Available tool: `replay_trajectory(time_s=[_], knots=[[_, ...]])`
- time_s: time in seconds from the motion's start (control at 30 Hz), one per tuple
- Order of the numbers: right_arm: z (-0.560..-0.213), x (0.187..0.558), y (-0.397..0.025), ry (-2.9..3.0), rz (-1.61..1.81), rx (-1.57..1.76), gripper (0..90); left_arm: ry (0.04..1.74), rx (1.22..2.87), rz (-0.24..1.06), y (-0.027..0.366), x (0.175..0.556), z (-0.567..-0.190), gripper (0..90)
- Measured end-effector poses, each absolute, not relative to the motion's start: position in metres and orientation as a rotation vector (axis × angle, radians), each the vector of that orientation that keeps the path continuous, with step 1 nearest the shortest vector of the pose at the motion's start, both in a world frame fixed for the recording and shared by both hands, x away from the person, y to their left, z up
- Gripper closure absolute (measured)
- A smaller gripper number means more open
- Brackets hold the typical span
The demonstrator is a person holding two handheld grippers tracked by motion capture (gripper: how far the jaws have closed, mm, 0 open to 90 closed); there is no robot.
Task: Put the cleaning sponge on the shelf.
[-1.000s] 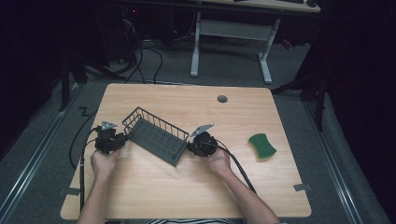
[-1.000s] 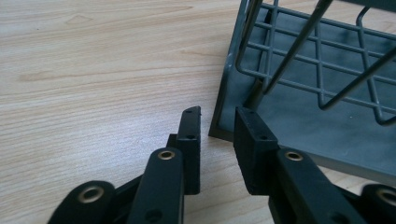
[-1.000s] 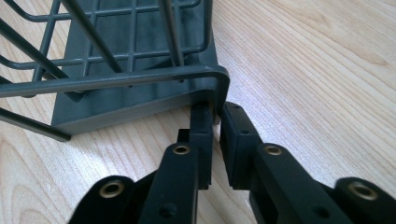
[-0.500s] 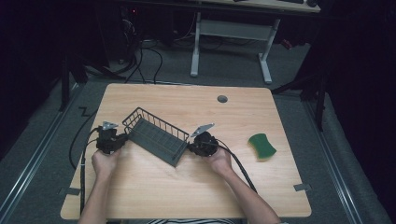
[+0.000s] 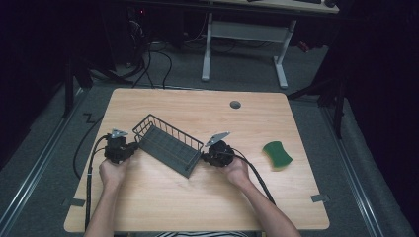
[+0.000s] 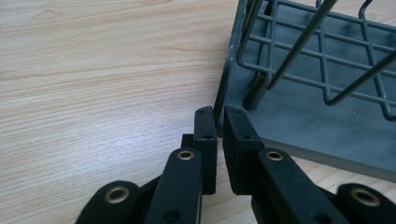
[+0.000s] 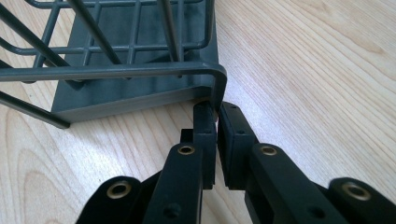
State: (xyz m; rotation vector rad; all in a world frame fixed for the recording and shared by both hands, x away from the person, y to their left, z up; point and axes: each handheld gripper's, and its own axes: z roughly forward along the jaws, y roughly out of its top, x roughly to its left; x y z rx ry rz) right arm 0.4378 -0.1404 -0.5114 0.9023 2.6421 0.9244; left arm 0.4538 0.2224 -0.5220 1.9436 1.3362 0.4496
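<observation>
Both grippers, my left gripper [image 5: 129,147] and right gripper [image 5: 204,157], clamp the dark grey wire basket [image 5: 168,144] at opposite ends; no writing shows.

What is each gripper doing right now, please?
Left gripper: shut on the rack, at its end edge.
Right gripper: shut on the rack, at the rim of its other end.

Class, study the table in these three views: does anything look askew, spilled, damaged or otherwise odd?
Nothing is spilled or visibly damaged. The grey wire basket sits diagonally across the table, gripped at opposite ends by the left gripper and the right gripper. The green sponge lies apart on the right.
</observation>
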Motion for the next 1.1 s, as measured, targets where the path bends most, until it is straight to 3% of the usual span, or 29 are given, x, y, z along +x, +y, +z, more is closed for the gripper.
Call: replay_trajectory(time_s=[0.6,1.1], knots=[[-0.51,0.429,-0.16,2.654,0.915,0.883,86.7,1.268,2.002,0.479,0.197,0.456,-0.512,82.5],[-0.512,0.41,-0.203,2.61,0.943,0.966,86.6,1.177,2.058,0.439,0.165,0.445,-0.509,85.8]])
